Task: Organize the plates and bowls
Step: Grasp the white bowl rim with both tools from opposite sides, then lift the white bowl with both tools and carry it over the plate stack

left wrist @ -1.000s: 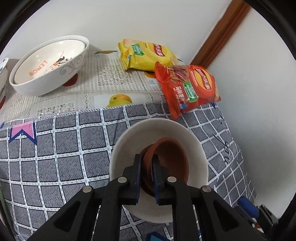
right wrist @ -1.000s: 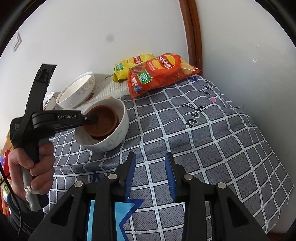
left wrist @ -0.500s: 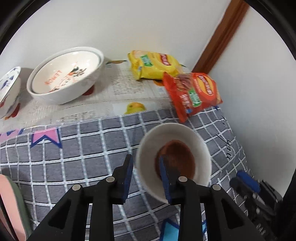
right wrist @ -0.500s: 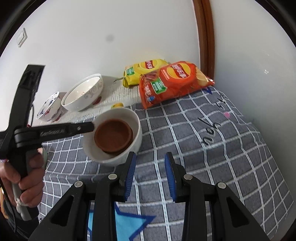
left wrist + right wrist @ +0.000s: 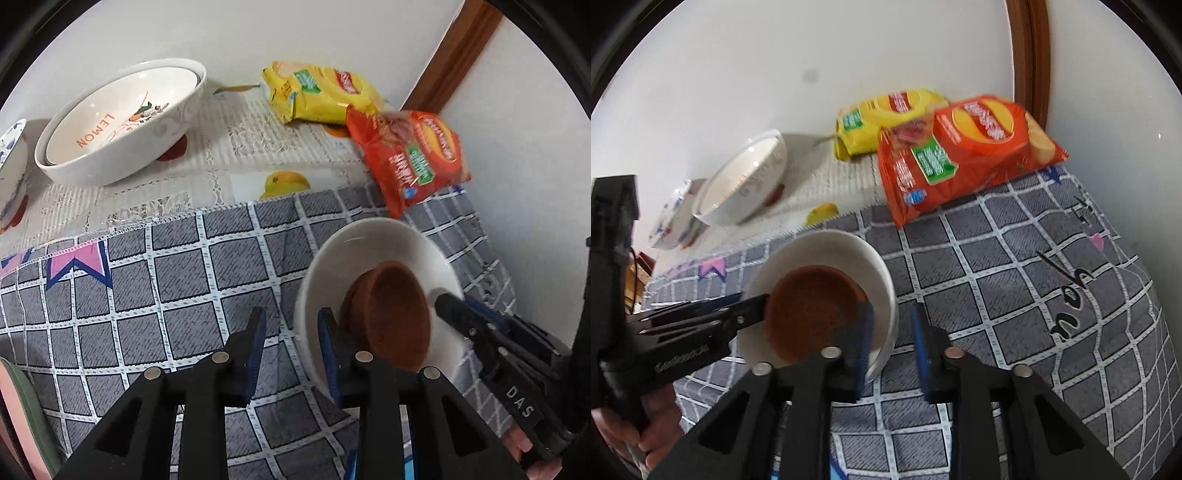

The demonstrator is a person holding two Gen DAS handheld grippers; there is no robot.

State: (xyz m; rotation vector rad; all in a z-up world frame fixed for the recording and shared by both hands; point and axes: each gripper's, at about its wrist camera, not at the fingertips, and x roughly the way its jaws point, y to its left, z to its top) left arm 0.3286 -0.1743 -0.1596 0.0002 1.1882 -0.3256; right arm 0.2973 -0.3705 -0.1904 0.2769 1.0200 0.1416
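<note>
Brown bowl (image 5: 391, 317) is released by the left gripper (image 5: 291, 343); it is left nested inside the white bowl (image 5: 369, 243), just right of the jaws, which are seen parted with nothing between them; the stack has shifted from between the pads to beside them. Right gripper (image 5: 892, 343) is brought over the white bowl's near rim; jaws have just been closing, rim wall is straddled, pad contact cannot be told; stack transfer is likely next.

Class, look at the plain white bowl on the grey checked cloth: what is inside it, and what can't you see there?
A brown bowl sits inside the white bowl. It covers the white bowl's bottom, so anything underneath is hidden.
</note>
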